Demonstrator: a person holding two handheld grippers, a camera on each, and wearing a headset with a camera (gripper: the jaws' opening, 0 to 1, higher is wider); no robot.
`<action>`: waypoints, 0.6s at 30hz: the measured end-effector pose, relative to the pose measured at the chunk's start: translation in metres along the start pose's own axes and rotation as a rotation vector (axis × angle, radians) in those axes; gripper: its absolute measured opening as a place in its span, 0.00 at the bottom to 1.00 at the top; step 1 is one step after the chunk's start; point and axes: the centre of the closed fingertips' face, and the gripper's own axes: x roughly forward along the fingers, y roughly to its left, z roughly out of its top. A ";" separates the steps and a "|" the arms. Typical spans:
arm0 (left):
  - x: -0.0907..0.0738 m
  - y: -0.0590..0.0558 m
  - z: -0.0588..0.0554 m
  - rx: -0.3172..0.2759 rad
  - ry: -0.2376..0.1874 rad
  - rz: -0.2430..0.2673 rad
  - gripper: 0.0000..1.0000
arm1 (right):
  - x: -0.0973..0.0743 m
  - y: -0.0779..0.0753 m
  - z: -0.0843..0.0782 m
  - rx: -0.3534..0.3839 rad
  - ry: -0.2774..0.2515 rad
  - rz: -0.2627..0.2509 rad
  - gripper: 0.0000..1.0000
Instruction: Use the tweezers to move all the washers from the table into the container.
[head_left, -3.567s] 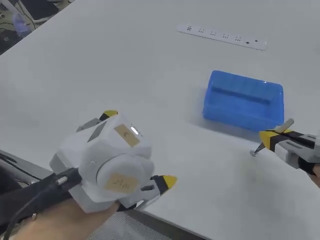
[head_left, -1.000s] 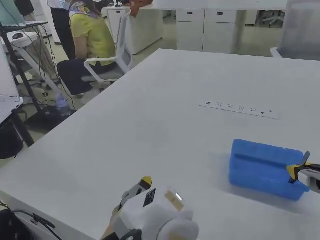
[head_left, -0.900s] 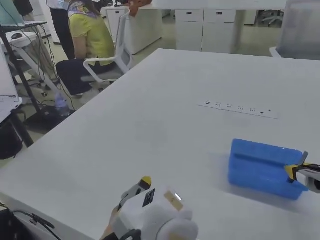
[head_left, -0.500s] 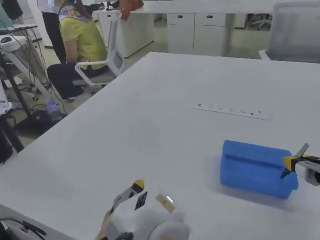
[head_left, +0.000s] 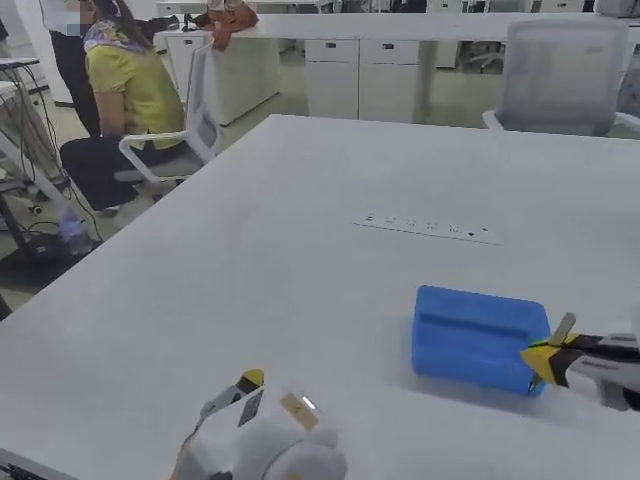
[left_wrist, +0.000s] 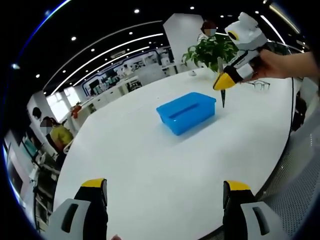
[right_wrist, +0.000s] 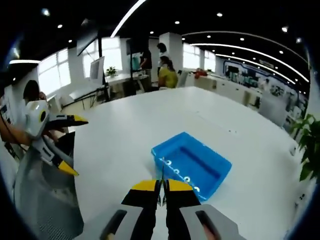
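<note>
From where I stand the blue container (head_left: 480, 340) sits on the white bench (head_left: 250, 260), well short of the power strip (head_left: 425, 226) lying further back. The right gripper (right_wrist: 161, 184) has its jaws pressed together on the tweezers (left_wrist: 222, 98), which hang point-down right at one end of the container; whether the tips are over the rim or just outside it I can't tell. Looking along that gripper, I see a row of small shiny washers (right_wrist: 181, 175) lying inside the container against its near wall. On the bench around it I can't make out any more, though they are small enough to miss on white. The left gripper (left_wrist: 162, 186) hovers low by the bench's near edge, well apart from the work, its jaws spread wide with nothing between them. By my reckoning the job is done or nearly so, and what's left is a look over the bench for strays. Any washer that turns up will be light, hard, flat and slippery, thin metal lying flush on a smooth top, easy to flick away or drop mid-carry. I'd take it across the ring, one tip through the hole and one outside, with a gentle, steady pinch. The tweezers are thin and springy, so a squeeze too hard could make the tips cross. A person in yellow (head_left: 125, 85) sits well off to the left, clear of all this
</note>
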 end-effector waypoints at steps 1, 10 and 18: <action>0.000 0.000 0.001 -0.003 -0.003 0.001 0.99 | 0.002 0.007 -0.006 -0.009 0.036 0.023 0.02; -0.004 -0.003 0.008 -0.007 -0.036 -0.021 0.99 | 0.018 0.040 -0.043 -0.185 0.277 0.201 0.02; -0.017 0.025 0.017 -0.099 -0.056 0.021 0.99 | 0.037 0.052 -0.064 -0.359 0.452 0.266 0.02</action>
